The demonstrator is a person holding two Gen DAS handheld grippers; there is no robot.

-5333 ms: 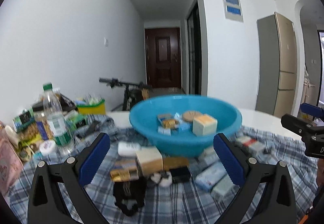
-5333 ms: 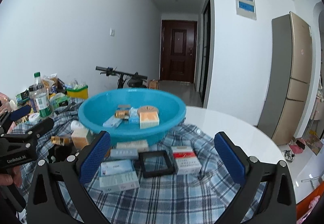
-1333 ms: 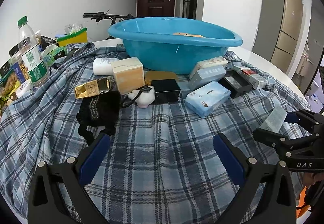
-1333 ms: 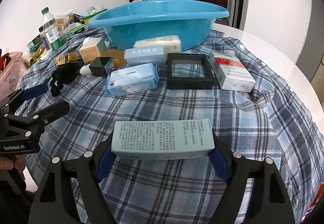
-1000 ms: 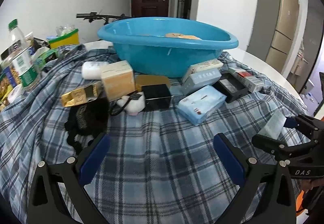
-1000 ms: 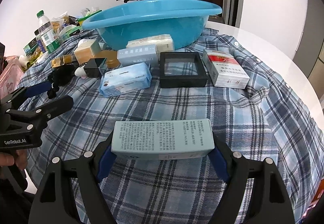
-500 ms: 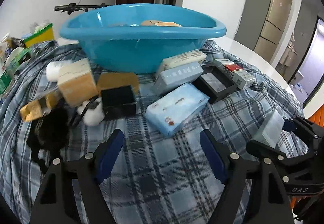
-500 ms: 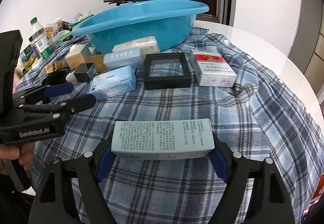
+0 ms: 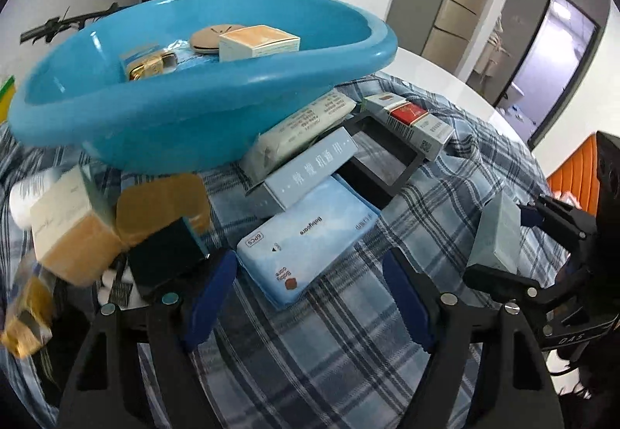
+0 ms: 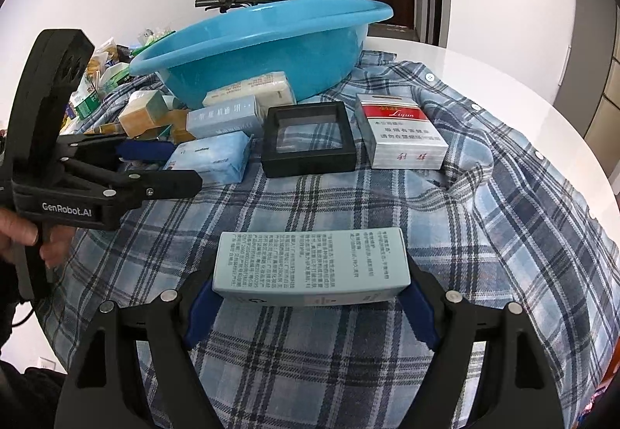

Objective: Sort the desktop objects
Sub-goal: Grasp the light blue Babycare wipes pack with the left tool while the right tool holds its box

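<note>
Two claws in play. R claw is clamped on a pale box, held crosswise, long axis running pad to pad, above the plaid cloth near the table's front edge. L claw has jaws apart, nothing between them, nosed in toward the Babycare pack, which lies just ahead of the pads, its long axis slanted across the gap, far end up-right. The pack fits between the pads only if taken across its short side, I'd say. Basin sits straight ahead of the R claw, well apart, w/ frame and cig pack between. Basin already holds a few boxes. L claw is nearer the basin; the R one has the longer carry, up and over the rim.
</note>
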